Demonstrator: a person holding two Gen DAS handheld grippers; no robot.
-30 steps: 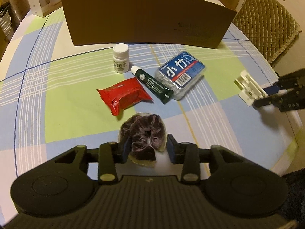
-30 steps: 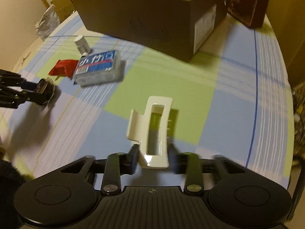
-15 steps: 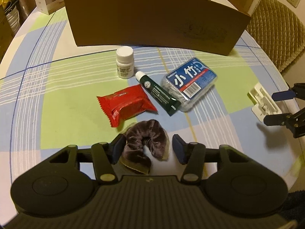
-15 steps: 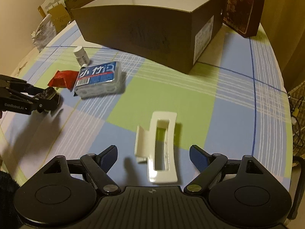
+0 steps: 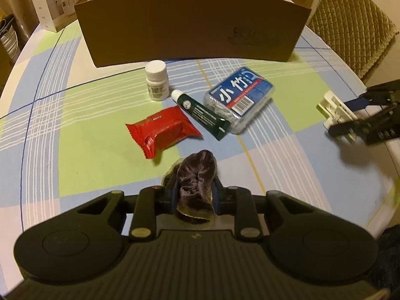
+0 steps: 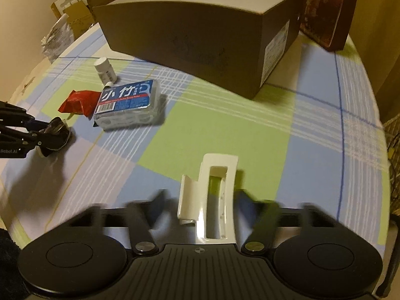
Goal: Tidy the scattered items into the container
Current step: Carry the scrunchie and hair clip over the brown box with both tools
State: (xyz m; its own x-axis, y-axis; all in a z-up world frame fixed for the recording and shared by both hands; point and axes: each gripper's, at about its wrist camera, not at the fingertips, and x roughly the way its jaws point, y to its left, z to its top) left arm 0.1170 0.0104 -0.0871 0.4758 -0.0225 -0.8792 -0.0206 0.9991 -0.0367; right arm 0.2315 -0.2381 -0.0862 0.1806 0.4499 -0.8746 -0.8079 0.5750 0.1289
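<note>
My left gripper [image 5: 193, 187] is shut on a dark velvet scrunchie [image 5: 197, 172], squeezed narrow between the pads just above the checked tablecloth. My right gripper [image 6: 202, 200] straddles a white hair clip [image 6: 220, 161] lying on the cloth. Its jaws are blurred and closing, with small gaps still showing on both sides of the clip. Loose on the table are a white pill bottle [image 5: 157, 80], a red snack packet [image 5: 162, 130], a green tube [image 5: 202, 115] and a clear floss-pick box [image 5: 237, 97]. The open brown cardboard box [image 5: 190, 32] stands behind them.
A quilted chair [image 5: 355, 25] stands off the table's far right edge. A white carton [image 5: 52, 2] sits at the far left corner. A dark red box [image 6: 325, 12] leans behind the cardboard box. The round table edge curves close to both grippers.
The left jaws have closed tight on the scrunchie, pinching it narrow. The right jaws swung wide half a second ago and are now narrowing around the clip.
</note>
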